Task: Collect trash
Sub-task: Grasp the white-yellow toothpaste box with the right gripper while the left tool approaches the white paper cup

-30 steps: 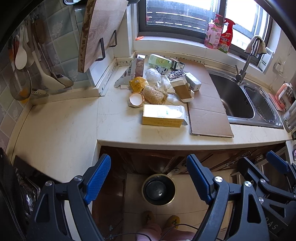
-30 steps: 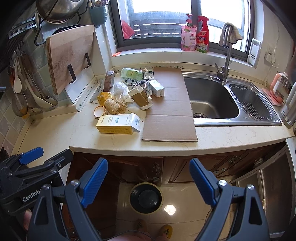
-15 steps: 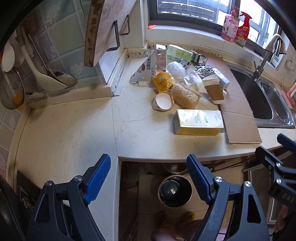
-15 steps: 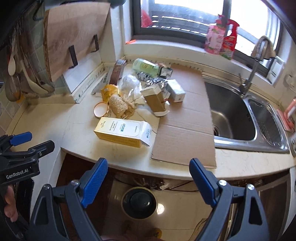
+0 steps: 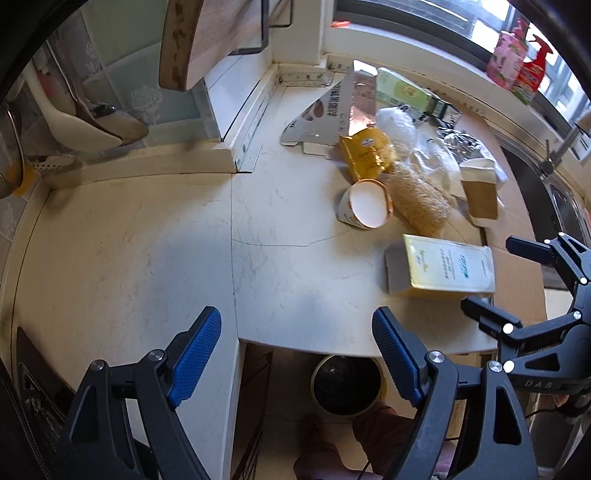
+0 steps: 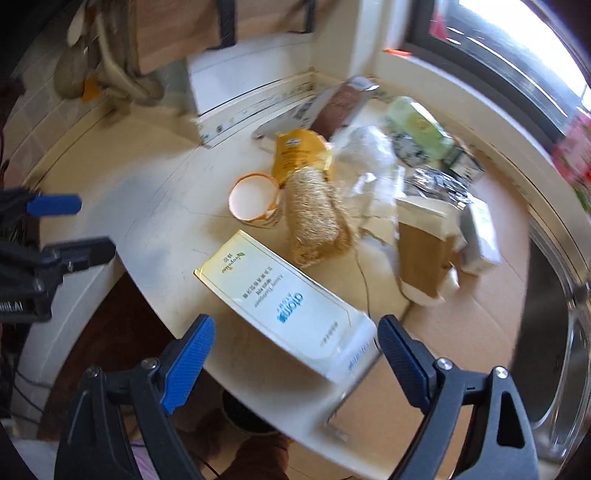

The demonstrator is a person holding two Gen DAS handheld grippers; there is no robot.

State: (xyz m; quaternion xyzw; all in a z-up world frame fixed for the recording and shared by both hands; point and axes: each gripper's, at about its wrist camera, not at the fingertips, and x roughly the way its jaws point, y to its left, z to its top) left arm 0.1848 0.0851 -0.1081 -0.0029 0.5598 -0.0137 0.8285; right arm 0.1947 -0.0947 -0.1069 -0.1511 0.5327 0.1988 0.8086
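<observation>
- The left gripper [image 5: 297,336] hangs above the near edge of the pale stone counter [image 5: 147,258], its blue-padded jaws spread wide with nothing between them
- The right gripper [image 6: 295,345] also stands wide apart and empty, tilted over the counter's front edge; its picture is smeared with blur
- Below the counter edge, on the floor, sits a round dark bin [image 5: 345,384] with a pale rim, partly hidden by the countertop
- Nearest piece of trash: a yellow and white carton [image 6: 284,302] lying flat by the counter's front edge, just ahead of the right gripper's jaws, not touched by them
- Under and beside the carton's right end lies a flat sheet of brown cardboard [image 6: 476,325], running back toward the sink [image 6: 554,332]
- Just behind the carton: a fibrous tan loofah-like roll [image 6: 316,225], a tipped paper cup [image 6: 253,201] with its white inside showing, and a brown paper cup [image 6: 424,251] lying on its side
- Further back: a crumpled yellow bag [image 6: 299,151], clear plastic wrap [image 6: 369,155], crinkled foil [image 6: 439,184], a small white box [image 6: 480,236]
- Farthest, by the wall: a flattened grey-brown carton [image 5: 332,107] and a green bottle [image 6: 417,125] lying down
- A wooden cutting board [image 5: 214,33] hangs on the wall at the back left
</observation>
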